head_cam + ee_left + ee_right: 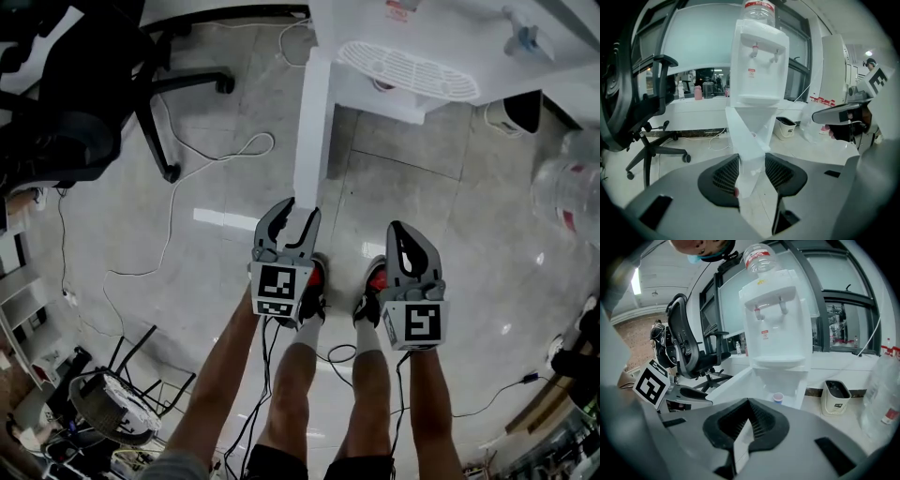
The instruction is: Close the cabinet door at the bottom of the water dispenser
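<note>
The white water dispenser stands ahead. Its bottom cabinet door is swung wide open and points toward me. My left gripper straddles the door's free edge; the panel fills the gap between the pads, so the jaws are shut on it. To its right, my right gripper hangs over the floor, shut and holding nothing. A small cup sits inside the open cabinet.
A black office chair stands at the left, with a white cable looped on the floor beside it. A big clear water bottle and a small white bin stand right of the dispenser. The person's feet are below the grippers.
</note>
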